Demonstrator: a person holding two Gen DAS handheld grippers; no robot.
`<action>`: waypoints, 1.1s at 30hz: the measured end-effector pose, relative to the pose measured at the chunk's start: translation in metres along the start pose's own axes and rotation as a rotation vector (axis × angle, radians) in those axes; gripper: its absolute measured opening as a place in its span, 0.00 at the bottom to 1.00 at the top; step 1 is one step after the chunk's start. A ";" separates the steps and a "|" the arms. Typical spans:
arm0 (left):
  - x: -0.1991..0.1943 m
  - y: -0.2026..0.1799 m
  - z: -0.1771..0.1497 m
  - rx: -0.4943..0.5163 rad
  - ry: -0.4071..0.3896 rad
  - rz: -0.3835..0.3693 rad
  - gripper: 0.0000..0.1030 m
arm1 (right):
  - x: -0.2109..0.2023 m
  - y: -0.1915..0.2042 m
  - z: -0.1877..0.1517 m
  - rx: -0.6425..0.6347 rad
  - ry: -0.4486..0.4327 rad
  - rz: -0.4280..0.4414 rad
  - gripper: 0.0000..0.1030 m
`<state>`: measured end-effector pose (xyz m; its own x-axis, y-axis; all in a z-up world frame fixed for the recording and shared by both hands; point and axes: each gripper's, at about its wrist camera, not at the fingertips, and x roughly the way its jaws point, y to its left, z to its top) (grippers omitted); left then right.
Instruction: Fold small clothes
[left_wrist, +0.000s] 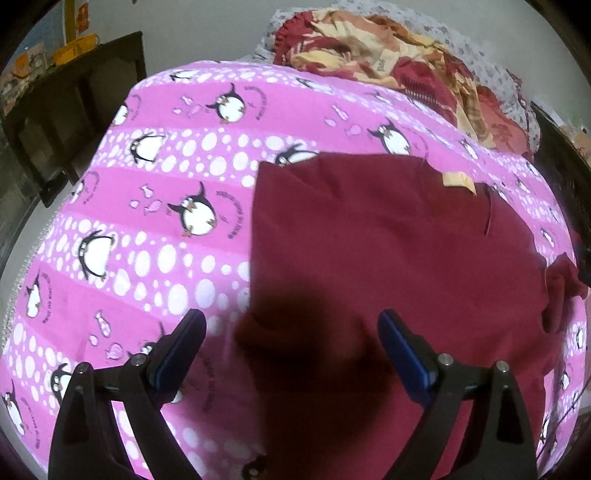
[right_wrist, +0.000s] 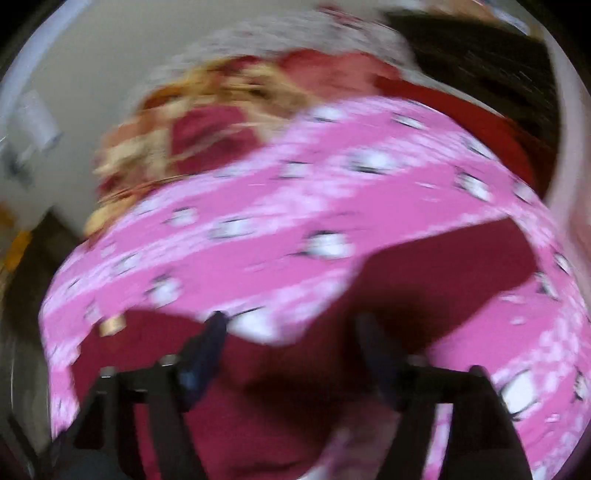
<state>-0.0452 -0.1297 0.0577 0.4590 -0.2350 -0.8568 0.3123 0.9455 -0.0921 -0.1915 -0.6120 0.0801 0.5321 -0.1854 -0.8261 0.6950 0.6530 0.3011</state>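
A dark red small garment (left_wrist: 399, 251) with a yellow neck label (left_wrist: 458, 181) lies flat on a pink penguin-print sheet (left_wrist: 155, 206). My left gripper (left_wrist: 291, 325) is open just above the garment's near left edge, holding nothing. The right wrist view is badly motion-blurred. My right gripper (right_wrist: 291, 328) is open there, over the red garment (right_wrist: 436, 280), whose sleeve stretches to the right. The yellow label (right_wrist: 112, 325) shows at the left.
A crumpled red and yellow blanket (left_wrist: 388, 62) is piled at the far end of the bed; it also shows in the right wrist view (right_wrist: 199, 122). Dark wooden furniture (left_wrist: 70, 110) stands beyond the sheet's left edge. A white wall is behind.
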 end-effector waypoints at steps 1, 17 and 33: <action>0.001 -0.003 -0.001 0.009 0.004 -0.001 0.91 | 0.006 -0.007 0.005 0.023 0.011 0.003 0.77; -0.012 0.014 0.009 -0.044 -0.036 0.010 0.91 | -0.066 0.087 -0.023 -0.278 -0.109 0.336 0.08; -0.007 0.009 0.019 -0.069 -0.037 -0.111 0.91 | -0.035 0.161 -0.159 -0.583 0.196 0.428 0.67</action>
<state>-0.0299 -0.1240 0.0728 0.4557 -0.3458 -0.8202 0.3057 0.9262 -0.2207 -0.1754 -0.3833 0.0815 0.5645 0.2707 -0.7798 0.0489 0.9321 0.3590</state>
